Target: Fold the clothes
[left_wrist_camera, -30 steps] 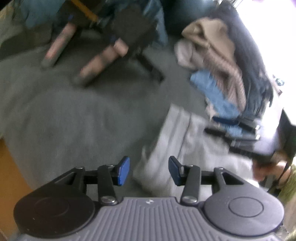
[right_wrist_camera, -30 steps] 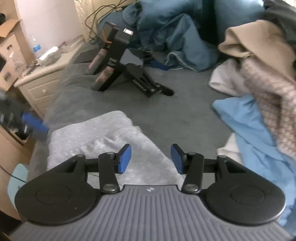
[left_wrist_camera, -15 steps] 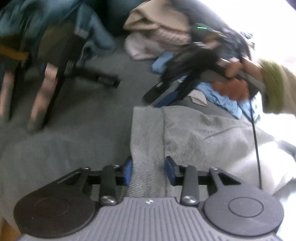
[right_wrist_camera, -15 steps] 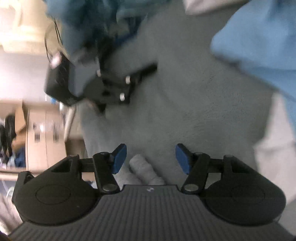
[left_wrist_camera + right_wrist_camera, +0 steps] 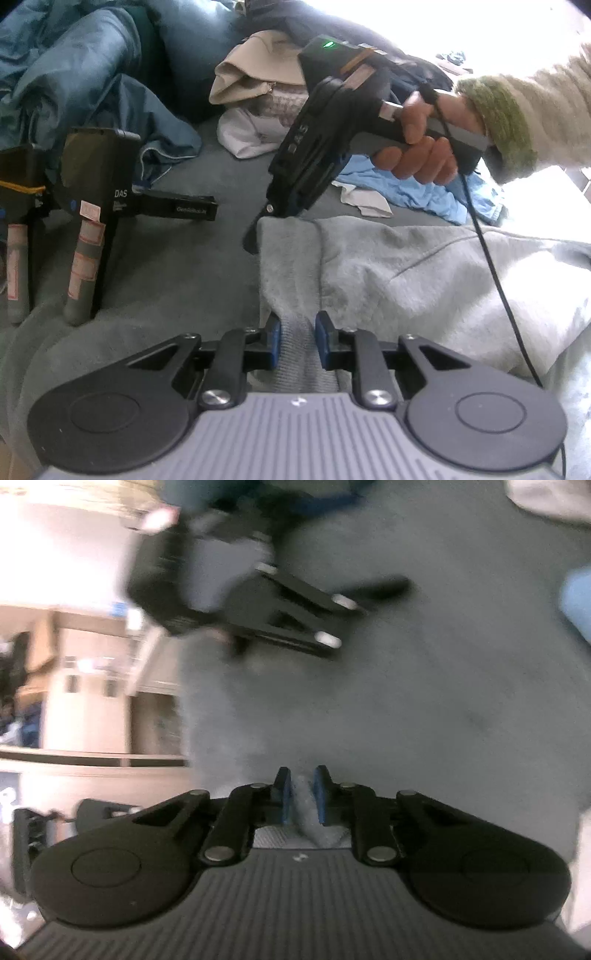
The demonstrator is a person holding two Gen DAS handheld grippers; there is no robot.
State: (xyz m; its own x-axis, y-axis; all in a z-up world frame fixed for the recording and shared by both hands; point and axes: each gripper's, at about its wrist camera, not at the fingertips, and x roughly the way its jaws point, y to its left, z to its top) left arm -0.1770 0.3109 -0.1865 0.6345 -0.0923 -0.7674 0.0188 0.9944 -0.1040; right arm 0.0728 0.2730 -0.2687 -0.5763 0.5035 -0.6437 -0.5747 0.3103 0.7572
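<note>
A light grey sweatshirt (image 5: 406,273) lies spread on the dark grey bedspread (image 5: 166,266). My left gripper (image 5: 298,341) is at the near end of its ribbed hem; the jaws are closing, and the hem fills the gap between the blue pads. At the far corner of that hem, a hand in a cream and green sleeve (image 5: 495,110) holds my right gripper (image 5: 258,230), tips down on the cloth. The right wrist view is blurred, but it shows the right gripper (image 5: 302,794) shut on a fold of the grey sweatshirt (image 5: 303,801).
Two spare grippers (image 5: 96,206) stand on the bedspread at the left. A pile of clothes (image 5: 258,85) and a light blue garment (image 5: 417,192) lie beyond the sweatshirt. A blue duvet (image 5: 74,74) is bunched at the back left. Bedside drawers (image 5: 92,701) stand beside the bed.
Both grippers came down onto the sweatshirt's ribbed hem and narrowed on it. The right gripper swung to the far corner and shut on the cloth. Both wrists rolled.
</note>
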